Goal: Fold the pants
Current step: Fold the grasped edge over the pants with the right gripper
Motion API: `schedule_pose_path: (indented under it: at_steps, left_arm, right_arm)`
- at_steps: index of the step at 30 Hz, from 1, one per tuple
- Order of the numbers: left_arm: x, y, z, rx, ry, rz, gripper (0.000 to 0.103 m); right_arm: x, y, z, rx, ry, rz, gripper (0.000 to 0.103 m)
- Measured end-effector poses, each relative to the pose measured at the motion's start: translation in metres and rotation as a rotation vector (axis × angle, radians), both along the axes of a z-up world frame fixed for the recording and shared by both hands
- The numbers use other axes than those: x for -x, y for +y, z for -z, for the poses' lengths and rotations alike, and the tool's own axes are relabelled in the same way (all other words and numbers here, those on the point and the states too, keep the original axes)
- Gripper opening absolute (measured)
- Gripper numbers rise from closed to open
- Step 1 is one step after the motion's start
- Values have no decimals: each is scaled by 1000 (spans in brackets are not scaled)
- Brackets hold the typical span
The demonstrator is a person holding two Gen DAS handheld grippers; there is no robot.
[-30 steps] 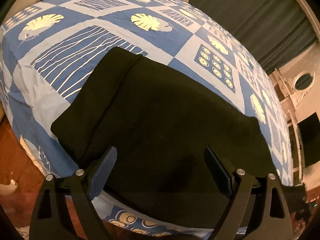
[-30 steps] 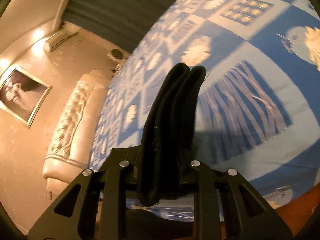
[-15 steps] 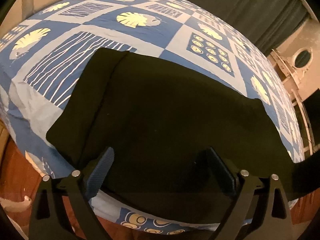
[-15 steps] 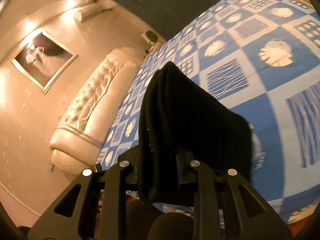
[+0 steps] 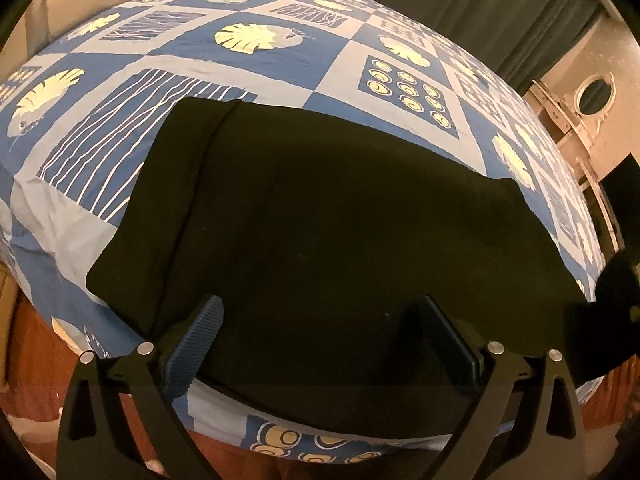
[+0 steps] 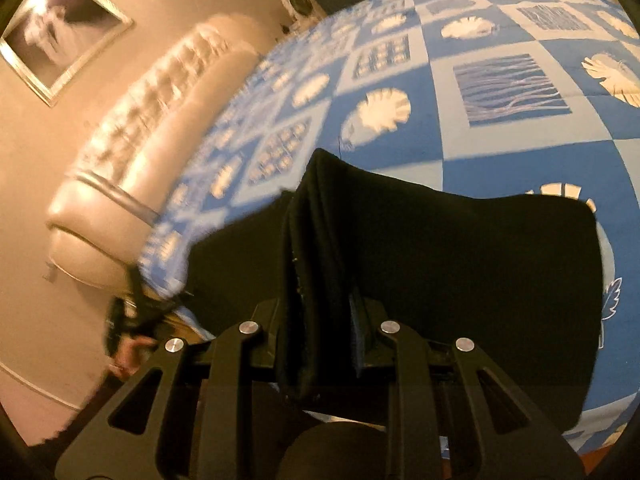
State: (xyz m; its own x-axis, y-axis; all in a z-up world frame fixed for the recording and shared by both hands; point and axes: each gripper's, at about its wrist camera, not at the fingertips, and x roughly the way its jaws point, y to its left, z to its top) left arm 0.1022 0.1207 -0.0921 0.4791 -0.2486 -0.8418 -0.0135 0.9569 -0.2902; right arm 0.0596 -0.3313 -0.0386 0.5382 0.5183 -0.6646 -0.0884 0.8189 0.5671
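the black pants (image 5: 340, 240) lie flat across the lower middle of the blue patterned bedspread (image 5: 280, 40), near its front edge. the left gripper (image 5: 320, 332) hovers low over them, its jaws opening wide and pressing nothing. the right gripper (image 6: 320, 300), at lower centre, is clamped on a bunched end of the pants, lifted so it can likely be carried over as a fold.

Matt black cloth pants (image 5: 340, 220) on smooth printed cotton-like bedsheet (image 5: 280, 76); tongs' pads (image 5: 196, 344) ribbed, plastic-looking.
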Motion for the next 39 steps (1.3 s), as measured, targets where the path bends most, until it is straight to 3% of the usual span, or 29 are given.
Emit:
schedule_pose_path:
  at_steps: [8, 14, 23, 32, 39]
  left_arm:
    - [1, 2, 0, 11, -5, 16, 97]
    - [1, 2, 0, 12, -6, 17, 97]
    - [1, 1, 0, 11, -8, 20, 97]
    - [1, 1, 0, 9, -20, 23, 97]
    - [3, 1, 1, 9, -32, 27, 97]
  right_arm:
    - [-10, 49, 41, 116, 56, -24, 23]
    - [-13, 72, 52, 211, 48, -21, 23]
    - [-17, 93, 55, 253, 31, -18, 23]
    - [-23, 107, 60, 226, 25, -10, 24]
    - [-23, 110, 61, 127, 33, -18, 48]
